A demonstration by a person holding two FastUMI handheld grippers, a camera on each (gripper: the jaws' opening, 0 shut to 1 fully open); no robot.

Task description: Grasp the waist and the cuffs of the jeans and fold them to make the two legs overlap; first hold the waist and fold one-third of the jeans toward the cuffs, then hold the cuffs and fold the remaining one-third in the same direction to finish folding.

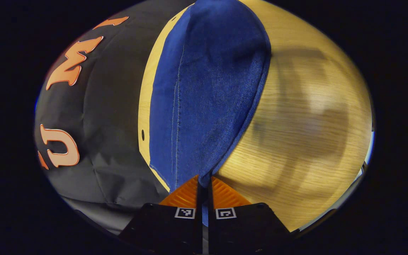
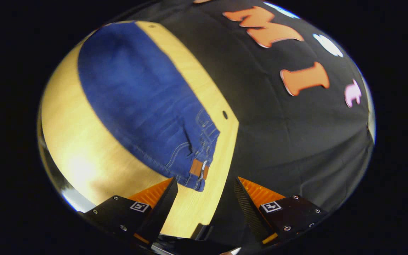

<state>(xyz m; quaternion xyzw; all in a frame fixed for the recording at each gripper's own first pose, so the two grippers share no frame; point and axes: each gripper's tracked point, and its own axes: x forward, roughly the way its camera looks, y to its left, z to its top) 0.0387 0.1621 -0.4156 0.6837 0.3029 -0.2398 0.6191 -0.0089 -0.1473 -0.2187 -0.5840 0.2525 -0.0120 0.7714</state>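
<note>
Blue jeans (image 1: 207, 92) lie stretched along a light wooden table (image 1: 306, 127), the two legs lying one over the other. My left gripper (image 1: 204, 180) is shut on the cuff end of the denim, which runs away from it. In the right gripper view the waist end of the jeans (image 2: 143, 102), with belt loops and a brown leather patch (image 2: 197, 167), lies just ahead of my right gripper (image 2: 205, 185). That gripper stands open, its fingers on either side of the waistband corner and apart from it.
The table's far edge (image 2: 230, 141) runs close along the jeans, with the black cloth wall right behind it. A small dark hole (image 2: 225, 114) marks the tabletop near that edge. Bare wood spreads on the near side of the jeans.
</note>
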